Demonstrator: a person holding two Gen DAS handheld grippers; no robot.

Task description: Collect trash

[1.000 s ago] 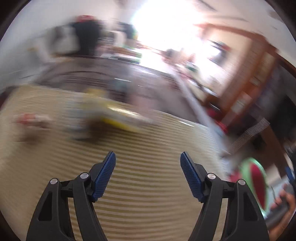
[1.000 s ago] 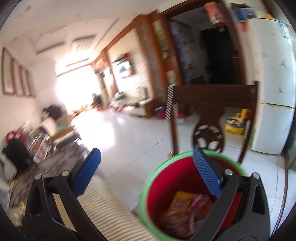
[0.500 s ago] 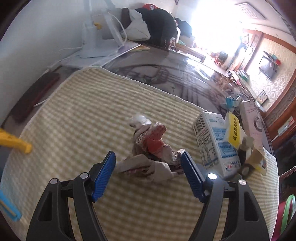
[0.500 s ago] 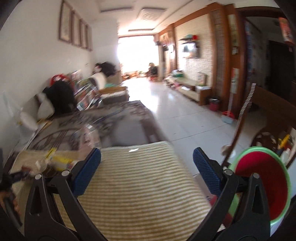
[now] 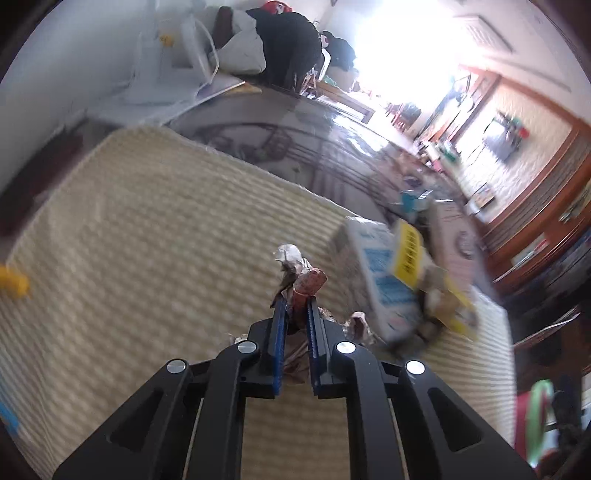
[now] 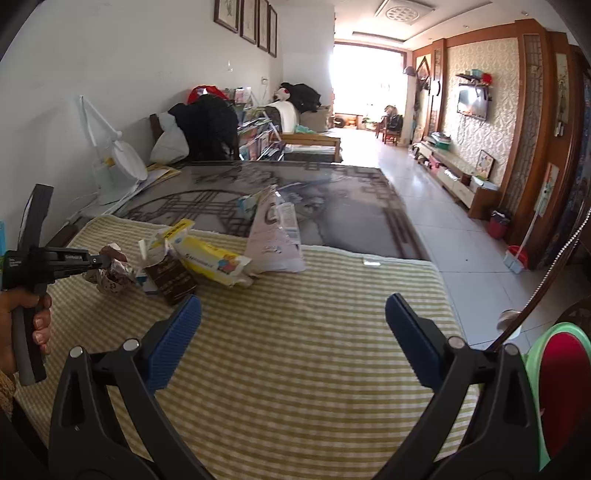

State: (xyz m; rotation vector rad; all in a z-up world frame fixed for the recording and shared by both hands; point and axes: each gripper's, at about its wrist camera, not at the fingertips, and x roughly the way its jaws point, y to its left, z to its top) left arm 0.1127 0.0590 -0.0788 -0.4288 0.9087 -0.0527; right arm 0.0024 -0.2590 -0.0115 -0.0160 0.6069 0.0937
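Home living/dining room. Dark glass-topped table (image 6: 332,199) part-covered by a striped yellow cloth (image 6: 314,332). Beyond the table: tiled floor (image 6: 436,221) running to a bright window (image 6: 365,74). Right of the table: wall TV (image 6: 472,101) over a low cabinet (image 6: 458,177), patterned wallpaper. Left of the table: framed pictures (image 6: 245,18) on a white wall, white desk fan (image 6: 118,158), piled clothes (image 6: 207,122).

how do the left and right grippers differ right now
The left gripper is shut, its blue pads clamping a crumpled wrapper; the right gripper stands wide open with nothing between its pads. The left sits at the trash pile beside the milk carton; the right hangs over bare striped cloth, short of the pile. Both are black with blue ribbed pads.
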